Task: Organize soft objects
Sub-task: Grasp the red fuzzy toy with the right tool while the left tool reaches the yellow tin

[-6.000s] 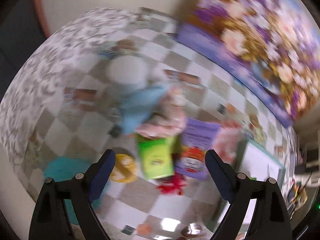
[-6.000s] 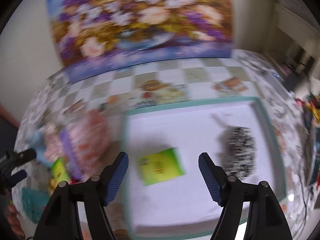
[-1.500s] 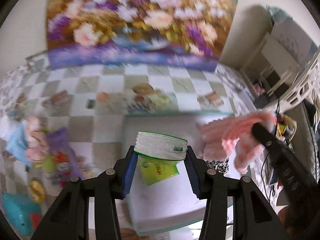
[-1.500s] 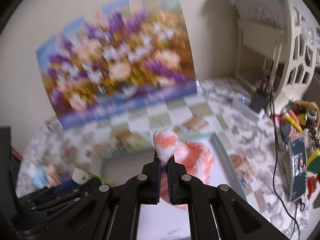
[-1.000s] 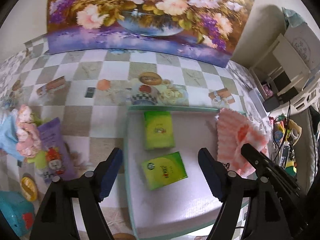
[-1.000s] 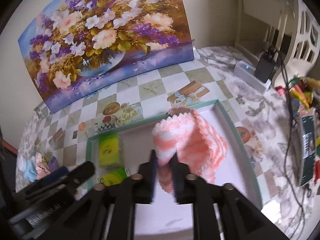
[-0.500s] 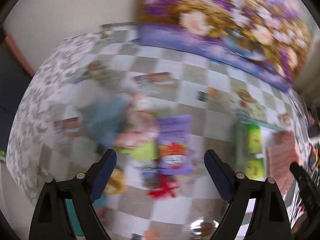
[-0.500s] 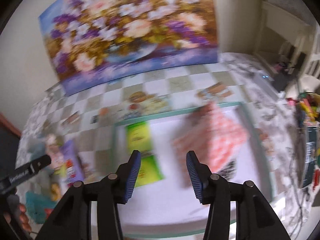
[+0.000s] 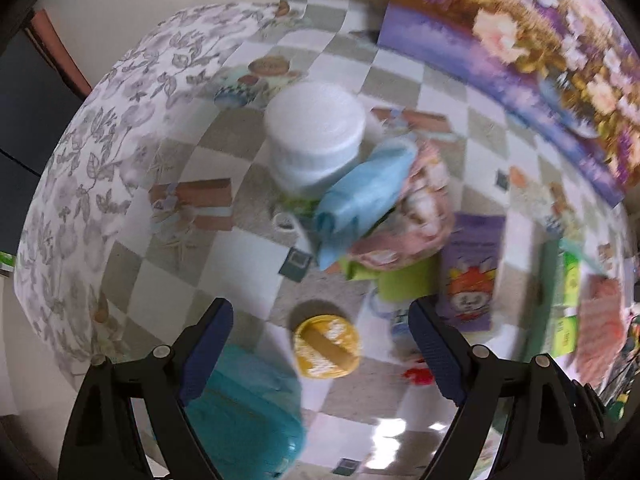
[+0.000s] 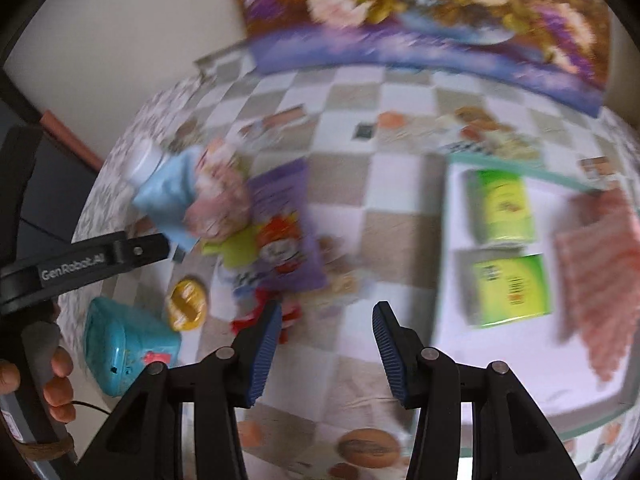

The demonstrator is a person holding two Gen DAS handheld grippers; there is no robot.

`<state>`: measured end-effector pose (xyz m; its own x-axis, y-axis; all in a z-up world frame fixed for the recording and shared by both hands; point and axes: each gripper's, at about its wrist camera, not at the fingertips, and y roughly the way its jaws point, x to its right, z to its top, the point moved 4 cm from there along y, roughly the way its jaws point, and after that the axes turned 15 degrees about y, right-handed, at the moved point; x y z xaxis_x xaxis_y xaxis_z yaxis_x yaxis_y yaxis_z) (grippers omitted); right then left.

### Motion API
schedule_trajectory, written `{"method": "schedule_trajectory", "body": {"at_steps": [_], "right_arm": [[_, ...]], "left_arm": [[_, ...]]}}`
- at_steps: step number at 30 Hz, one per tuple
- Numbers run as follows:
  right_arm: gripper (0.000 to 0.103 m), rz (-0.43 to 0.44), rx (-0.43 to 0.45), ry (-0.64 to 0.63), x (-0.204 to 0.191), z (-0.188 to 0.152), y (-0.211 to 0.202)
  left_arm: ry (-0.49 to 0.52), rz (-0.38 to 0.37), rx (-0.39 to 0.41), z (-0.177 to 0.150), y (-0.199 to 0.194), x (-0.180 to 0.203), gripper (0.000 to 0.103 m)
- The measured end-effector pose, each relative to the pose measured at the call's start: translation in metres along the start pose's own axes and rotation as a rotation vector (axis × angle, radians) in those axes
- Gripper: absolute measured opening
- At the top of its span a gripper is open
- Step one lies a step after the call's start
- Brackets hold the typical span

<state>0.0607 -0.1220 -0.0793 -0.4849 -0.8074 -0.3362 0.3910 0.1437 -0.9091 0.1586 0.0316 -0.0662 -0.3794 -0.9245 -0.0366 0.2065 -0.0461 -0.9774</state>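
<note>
Blue ribbed pads line my left claw (image 9: 320, 344), spread wide with nothing between them, pointing down over the checked surface (image 9: 168, 300). Between its fingers, lower on the surface, I see a round yellow lid (image 9: 325, 347), with a teal plastic box (image 9: 244, 412) at the left finger. My right claw (image 10: 324, 344) has just been opening and now stands half spread, also empty, above a bare patch of surface beside a scrap of red fabric (image 10: 260, 316).

Further out lies the pile of soft things waiting to be sorted: a light blue cloth (image 9: 360, 196) draped over a pink floral bundle (image 9: 416, 216), a lime green piece (image 9: 404, 282) underneath, a purple packet (image 9: 470, 272) with a cartoon face, and a white roll (image 9: 316, 136) standing behind them. They touch and overlap one another.

Well off to the right sits the white tray (image 10: 452, 280) with a teal rim. It holds two green tissue packs (image 10: 504, 248) and a pink-and-white knitted cloth (image 10: 600, 276).

I judge that I am between deliveries, reaching for the next soft item. The next move calls for lowering one claw onto the pile's topmost piece, probably the blue cloth, pinching a fold without dragging its neighbours.
</note>
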Motion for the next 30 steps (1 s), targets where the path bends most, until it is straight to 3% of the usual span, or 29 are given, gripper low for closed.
{"method": "schedule_trajectory", "body": {"at_steps": [6, 24, 26, 28, 30], "right_arm": [[0.057, 0.004, -0.071, -0.020, -0.016, -0.011, 0.029], [0.061, -0.020, -0.123, -0.102, -0.042, -0.025, 0.067], [0.060, -0.014, -0.117, -0.091, -0.039, -0.023, 0.066], [0.042, -0.005, -0.121, -0.093, -0.038, -0.024, 0.066], [0.037, 0.008, -0.126, -0.099, -0.040, -0.024, 0.067]], "left_arm": [[0.048, -0.020, -0.050, 0.001, 0.019, 0.002, 0.090], [0.099, -0.035, -0.118, 0.000, 0.051, 0.012, 0.090], [0.107, -0.036, -0.120, 0.001, 0.055, 0.016, 0.090], [0.120, -0.035, -0.121, 0.000, 0.058, 0.020, 0.090], [0.137, -0.034, -0.127, 0.000, 0.062, 0.025, 0.090]]}}
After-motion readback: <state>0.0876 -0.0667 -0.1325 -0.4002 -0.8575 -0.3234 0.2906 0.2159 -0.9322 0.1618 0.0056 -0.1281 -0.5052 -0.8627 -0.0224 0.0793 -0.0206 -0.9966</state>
